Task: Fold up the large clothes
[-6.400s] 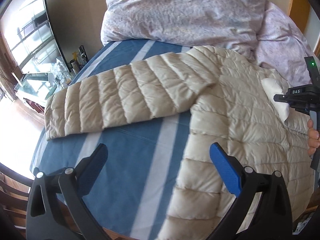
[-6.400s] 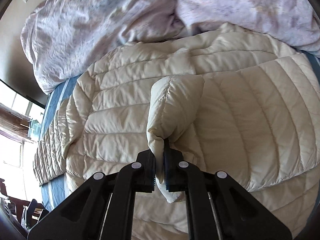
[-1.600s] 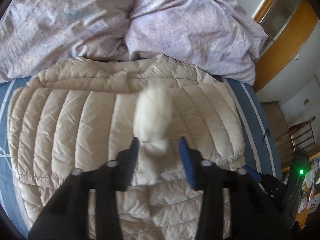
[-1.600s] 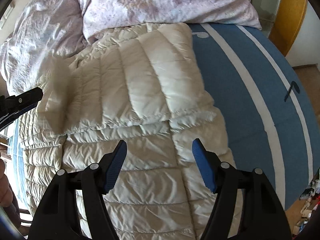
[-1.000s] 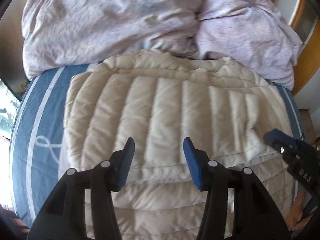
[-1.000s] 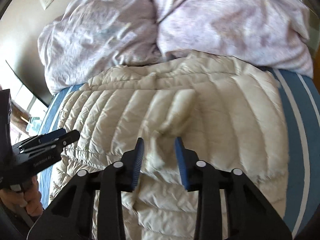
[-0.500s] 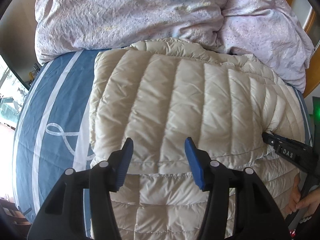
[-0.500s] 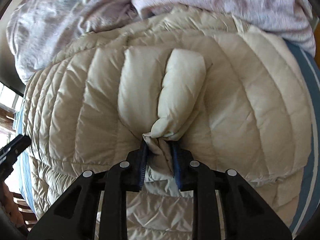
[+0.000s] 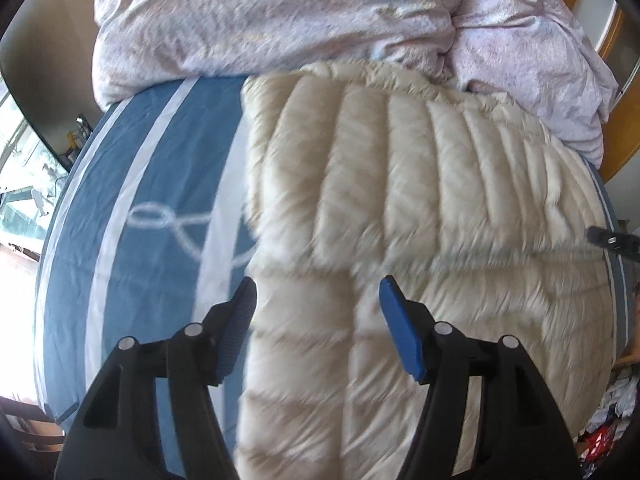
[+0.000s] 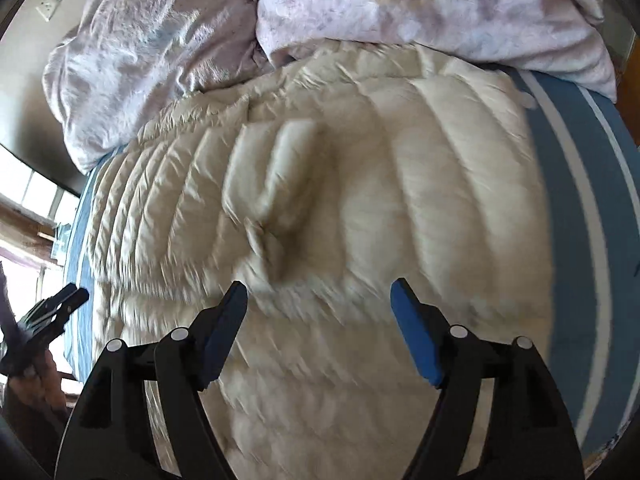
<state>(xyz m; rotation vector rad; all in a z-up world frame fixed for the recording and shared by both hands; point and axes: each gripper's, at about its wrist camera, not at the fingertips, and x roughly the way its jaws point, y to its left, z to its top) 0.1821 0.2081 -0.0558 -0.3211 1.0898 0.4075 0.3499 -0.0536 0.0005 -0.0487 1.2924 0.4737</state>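
Observation:
A cream quilted down jacket point(image 9: 400, 200) lies on the blue striped bed, both sleeves folded across its body. My left gripper point(image 9: 318, 300) is open and empty above the jacket's near left part. My right gripper point(image 10: 320, 300) is open and empty above the jacket point(image 10: 360, 200); the cuff of the folded sleeve point(image 10: 272, 236) lies loose just beyond its fingertips. The left gripper also shows at the left edge of the right wrist view point(image 10: 44, 316). Both views are blurred by motion.
A crumpled lilac duvet point(image 9: 320, 20) is piled at the head of the bed, touching the jacket's far edge. The blue sheet with white stripes point(image 9: 140, 200) shows to the left. Wooden furniture point(image 9: 616, 40) stands at the far right.
My right gripper has opened and let go of the sleeve cuff, which now lies on the jacket. Both grippers have pulled back a little; the left one has opened wider.

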